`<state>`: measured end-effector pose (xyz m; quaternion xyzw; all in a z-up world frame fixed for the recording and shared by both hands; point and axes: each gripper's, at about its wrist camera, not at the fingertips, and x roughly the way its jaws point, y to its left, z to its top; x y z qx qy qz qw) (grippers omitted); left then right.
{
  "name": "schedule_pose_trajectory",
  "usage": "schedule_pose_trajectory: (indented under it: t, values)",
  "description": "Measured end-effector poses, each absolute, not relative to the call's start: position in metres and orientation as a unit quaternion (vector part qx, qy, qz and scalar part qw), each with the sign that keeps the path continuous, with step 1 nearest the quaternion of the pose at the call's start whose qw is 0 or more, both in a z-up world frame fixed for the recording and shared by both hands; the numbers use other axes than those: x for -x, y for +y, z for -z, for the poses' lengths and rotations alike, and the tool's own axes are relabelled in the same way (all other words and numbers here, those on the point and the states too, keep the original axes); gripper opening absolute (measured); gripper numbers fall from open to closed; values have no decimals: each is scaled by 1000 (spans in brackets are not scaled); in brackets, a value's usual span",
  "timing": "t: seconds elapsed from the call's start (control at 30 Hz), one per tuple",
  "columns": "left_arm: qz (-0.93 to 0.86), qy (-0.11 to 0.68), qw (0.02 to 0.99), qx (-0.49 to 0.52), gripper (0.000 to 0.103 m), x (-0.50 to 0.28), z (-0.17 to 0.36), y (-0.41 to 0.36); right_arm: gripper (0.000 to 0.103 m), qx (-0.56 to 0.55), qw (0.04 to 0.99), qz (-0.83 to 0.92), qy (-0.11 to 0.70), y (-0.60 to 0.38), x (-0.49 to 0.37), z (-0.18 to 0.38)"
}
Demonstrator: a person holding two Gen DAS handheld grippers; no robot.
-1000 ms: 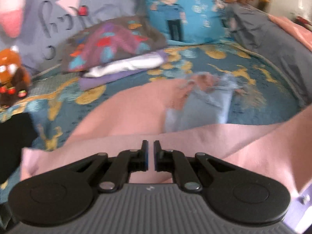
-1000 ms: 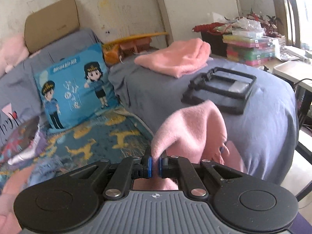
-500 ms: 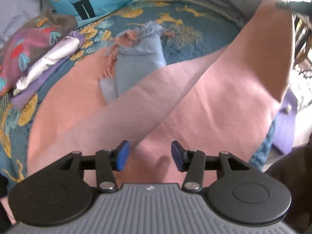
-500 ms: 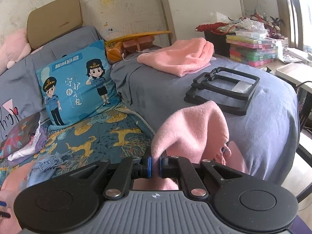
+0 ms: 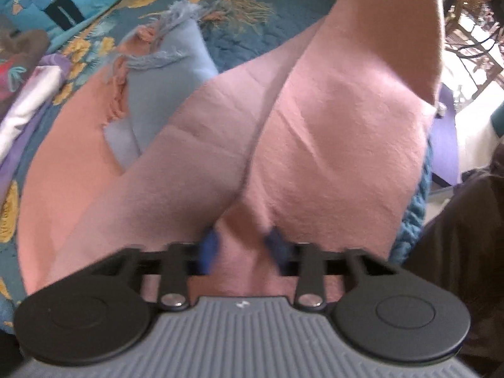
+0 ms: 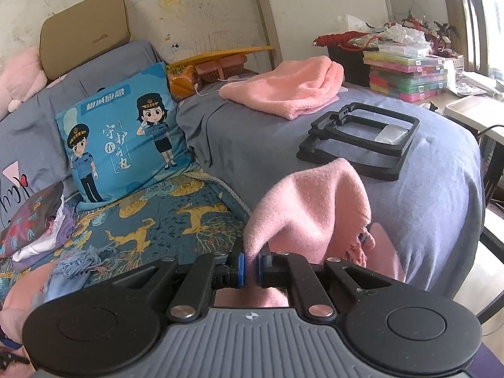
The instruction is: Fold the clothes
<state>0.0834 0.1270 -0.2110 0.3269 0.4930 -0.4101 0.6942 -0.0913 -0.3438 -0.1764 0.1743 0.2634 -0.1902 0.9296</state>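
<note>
Low in the left wrist view, the left gripper [image 5: 242,245] points steeply down into the soft pink fringed scarf [image 5: 330,145], and its jaws are closing. A pinched ridge of pink cloth sits between the blurred blue pads [image 5: 209,245]; whether they press on it yet, I cannot tell. The scarf fills the centre of this frame, folded over itself, one band running to the upper right corner. Its pale blue fringed end [image 5: 163,72] lies upper left of centre on the teal bedspread with yellow deer [image 5: 239,15].

Over in the right wrist view, the right gripper [image 6: 250,267] sits at bottom centre, jaws nearly together and clamped on a fold of the pink scarf [image 6: 312,208], which bunches up above the fingers and drapes to the right. Behind it, right of centre, black rectangular frames [image 6: 362,148] rest on the grey-blue cover [image 6: 434,195]. A folded salmon towel [image 6: 289,91] lies above centre. The blue cartoon-officer cushion [image 6: 126,132] stands at left, with a pile of folded clothes [image 6: 34,226] at the far left edge.
</note>
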Motion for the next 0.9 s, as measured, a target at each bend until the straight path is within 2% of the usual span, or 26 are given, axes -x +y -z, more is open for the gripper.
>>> schedule_pose_trajectory:
  t: [0.07,0.4,0.6,0.77,0.9]
  values:
    - [406,500,697,-315,4,-83,212,129,7,-174,930,189,263,-342,91,177]
    - [369,440,773,-269,3,-70,175,148,8,-182,929,188,262,-342,93,179]
    - [315,408,819,-251,3,-96,167,139,8,-181,928,190,265,-341,94,182]
    - [278,407,819,-293,3,-114,184,113,8,-180,926,197,267,-341,95,186]
    - [232,421,824,-300,4,-136,218,93,8,-181,925,202,267,-341,96,188]
